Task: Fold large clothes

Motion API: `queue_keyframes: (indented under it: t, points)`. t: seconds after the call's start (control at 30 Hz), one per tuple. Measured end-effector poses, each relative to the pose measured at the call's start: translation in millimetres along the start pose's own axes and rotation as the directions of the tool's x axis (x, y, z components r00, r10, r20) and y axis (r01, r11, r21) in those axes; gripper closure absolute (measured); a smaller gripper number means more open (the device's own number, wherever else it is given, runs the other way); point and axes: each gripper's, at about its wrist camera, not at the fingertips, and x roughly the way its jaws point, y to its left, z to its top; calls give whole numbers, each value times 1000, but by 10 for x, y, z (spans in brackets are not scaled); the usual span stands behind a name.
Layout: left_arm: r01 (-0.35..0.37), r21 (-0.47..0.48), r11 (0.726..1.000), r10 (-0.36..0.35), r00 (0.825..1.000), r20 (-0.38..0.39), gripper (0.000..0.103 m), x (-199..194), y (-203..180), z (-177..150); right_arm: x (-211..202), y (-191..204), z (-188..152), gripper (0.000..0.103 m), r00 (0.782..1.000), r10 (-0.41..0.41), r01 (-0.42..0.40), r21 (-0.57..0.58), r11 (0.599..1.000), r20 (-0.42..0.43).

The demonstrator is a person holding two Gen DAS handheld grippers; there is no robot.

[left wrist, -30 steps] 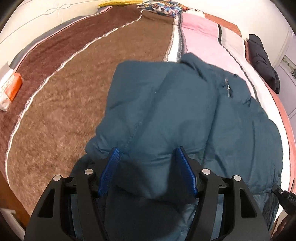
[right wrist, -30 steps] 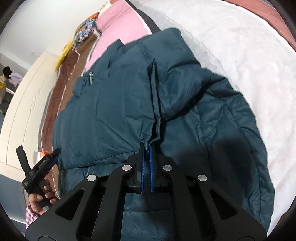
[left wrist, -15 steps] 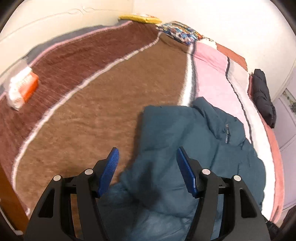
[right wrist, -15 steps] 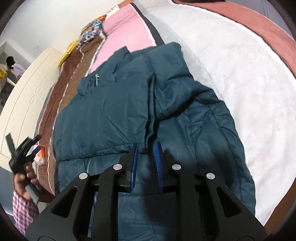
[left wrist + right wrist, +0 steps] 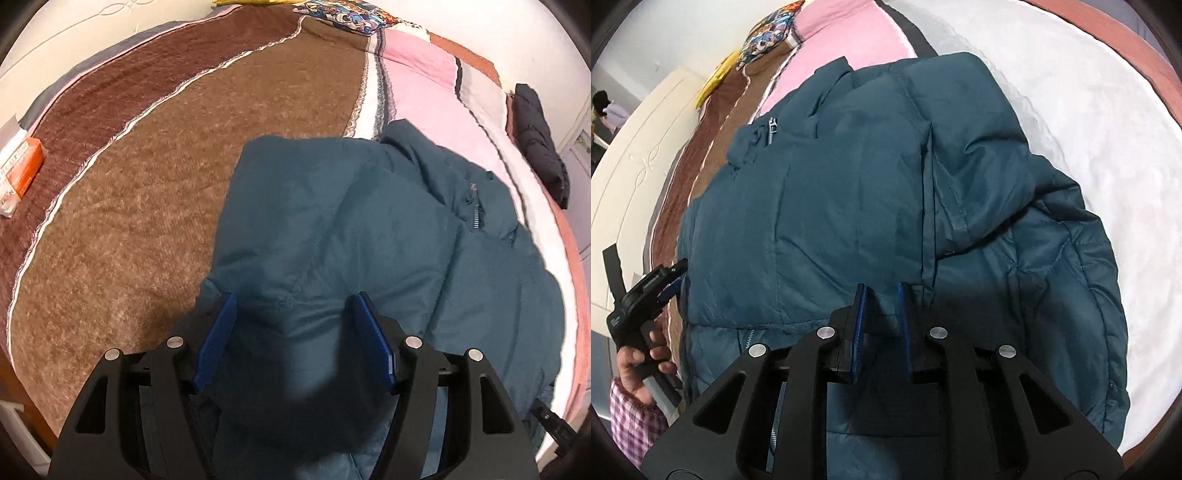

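Observation:
A large teal padded jacket (image 5: pixel 369 229) lies on the bed, both sleeves folded in over its front; its zipper pull (image 5: pixel 475 218) shows near the collar. My left gripper (image 5: pixel 293 314) is open, its blue pads either side of the folded left sleeve's cuff end, just above the cloth. In the right wrist view the jacket (image 5: pixel 842 192) fills the middle. My right gripper (image 5: pixel 881 295) is open by a narrow gap and holds nothing, hovering over the folded right sleeve's seam. The left gripper (image 5: pixel 650 291) shows there at the jacket's left edge.
The bed has a brown, pink and white striped blanket (image 5: pixel 147 184). An orange and white box (image 5: pixel 18 173) lies at its left edge. A dark garment (image 5: pixel 539 140) lies far right. A patterned pillow (image 5: pixel 772 29) sits at the headboard end.
My right gripper has opened and let go of the sleeve seam. My left gripper swung away to the left, then came back over the folded left sleeve, still open.

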Motion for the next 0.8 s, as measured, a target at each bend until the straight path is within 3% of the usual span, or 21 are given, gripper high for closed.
queue_keyframes:
  t: [0.13, 0.27, 0.37, 0.53, 0.8]
  points:
    - [80, -18, 997, -80, 997, 15, 38, -301, 123, -116, -207, -38, -30, 84, 1000, 17, -17, -15, 1000, 21]
    - [91, 29, 995, -91, 996, 10, 35, -654, 298, -422, -511, -165, -190, 83, 999, 50, -49, -45, 998, 9]
    - [75, 49, 996, -76, 997, 4, 33, -899, 476, -679, -702, -270, -391, 77, 1000, 19, -20, -99, 995, -10]
    - [91, -8, 996, -91, 996, -24, 30, -1215, 815, -1030, -926, -428, -678, 69, 997, -51, 42, -160, 986, -53]
    - [77, -9, 997, -78, 994, -77, 29, -1552, 1186, -1603, -1320, -731, -978, 49, 991, -112, 96, -189, 977, -76]
